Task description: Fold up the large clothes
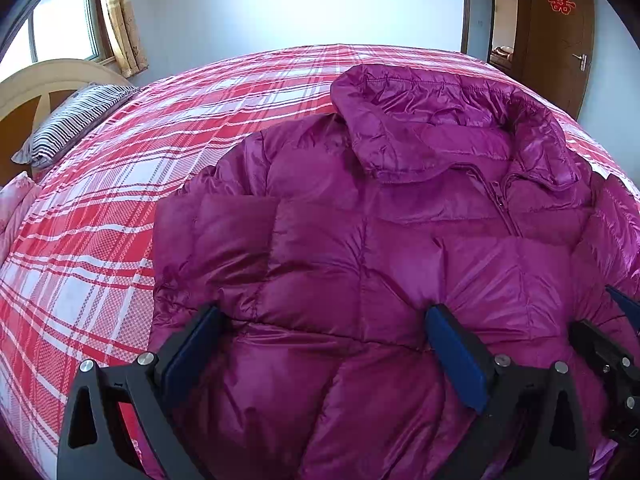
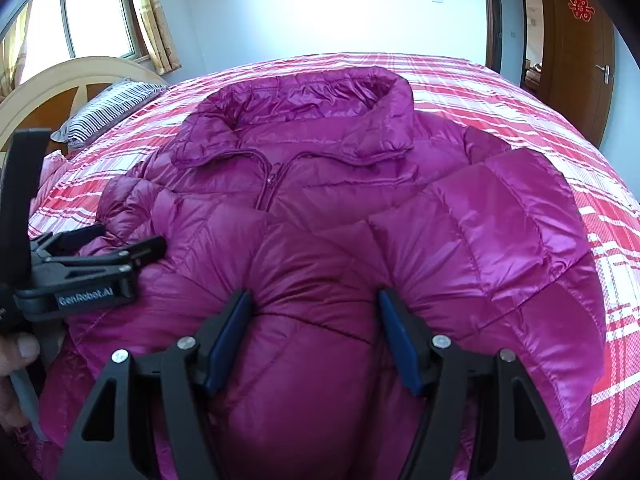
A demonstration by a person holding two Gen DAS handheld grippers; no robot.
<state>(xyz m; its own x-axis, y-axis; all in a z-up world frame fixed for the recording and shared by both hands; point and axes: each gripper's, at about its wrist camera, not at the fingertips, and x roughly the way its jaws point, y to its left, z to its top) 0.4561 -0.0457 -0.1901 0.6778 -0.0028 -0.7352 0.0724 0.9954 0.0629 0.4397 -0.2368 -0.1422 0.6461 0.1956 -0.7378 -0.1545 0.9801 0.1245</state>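
A magenta puffer jacket (image 1: 360,208) lies front up on the bed, collar (image 1: 420,136) at the far end, zip part way down. Both sleeves are folded in over the chest (image 2: 492,216). My left gripper (image 1: 322,316) stands wide at the near hem, and the puffy fabric puckers and bulges between its blue pads (image 1: 452,352). Just to its right, my right gripper (image 2: 316,300) pinches another bulge of the same hem, with creases radiating from both pads (image 2: 228,340). In the right wrist view the left gripper (image 2: 124,240) shows side-on at the left; the right gripper (image 1: 600,312) shows at the right edge of the left wrist view.
The bed has a red and white plaid sheet (image 1: 120,208). A striped pillow (image 1: 76,120) and a curved headboard (image 2: 52,88) are at the far left, below a curtained window (image 2: 96,16). A brown door (image 2: 580,60) stands at the far right. A thumb (image 2: 20,348) holds the left gripper.
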